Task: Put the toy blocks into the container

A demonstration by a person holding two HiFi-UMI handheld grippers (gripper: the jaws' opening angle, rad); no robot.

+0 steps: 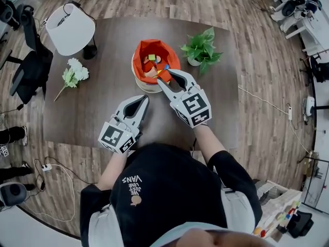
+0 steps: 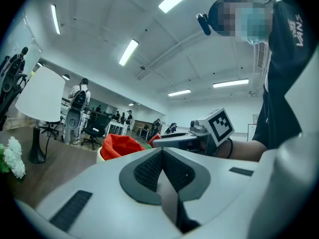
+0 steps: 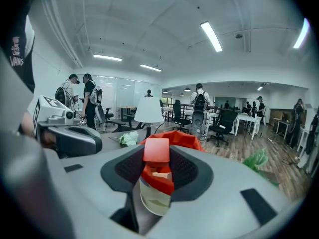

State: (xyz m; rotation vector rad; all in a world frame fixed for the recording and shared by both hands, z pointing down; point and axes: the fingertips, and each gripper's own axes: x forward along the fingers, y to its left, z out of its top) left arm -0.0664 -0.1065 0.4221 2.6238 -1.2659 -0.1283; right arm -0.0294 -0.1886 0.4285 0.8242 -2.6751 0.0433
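Counter point(image 1: 103, 102): dark brown, set on a plank floor, with the person in a black top standing at its near edge.

Far left corner: white lamp point(image 1: 70, 28), upright. Just in front of it lies a sprig of white flowers point(image 1: 74, 73), flat on the counter.

Left gripper point(image 1: 144, 100): held level and low above the counter, close to the person's body, pointing toward the container. Its fingers point(image 2: 149, 169) are clenched together with nothing between them. It is apart from the container.

Container point(image 1: 139, 55): a pale round tub with an orange-red fabric lining, upright at the middle of the counter. Several blocks point(image 1: 150, 60) already lie inside, one greenish-yellow on top and reddish ones around it.

Right gripper point(image 1: 163, 75): tilted slightly downward, with its tips at the container's near right rim. Its fingers point(image 3: 192, 171) are grasping a red block point(image 3: 157, 150), pinched between the pads at the tips. From the right gripper view the block sits directly in front of the orange lining. Whether the block is already over the opening or just at the rim, I cannot tell.

Right of the container: a small green plant point(image 1: 201, 49) in a pale pot, upright, just beside the container but not touching it.
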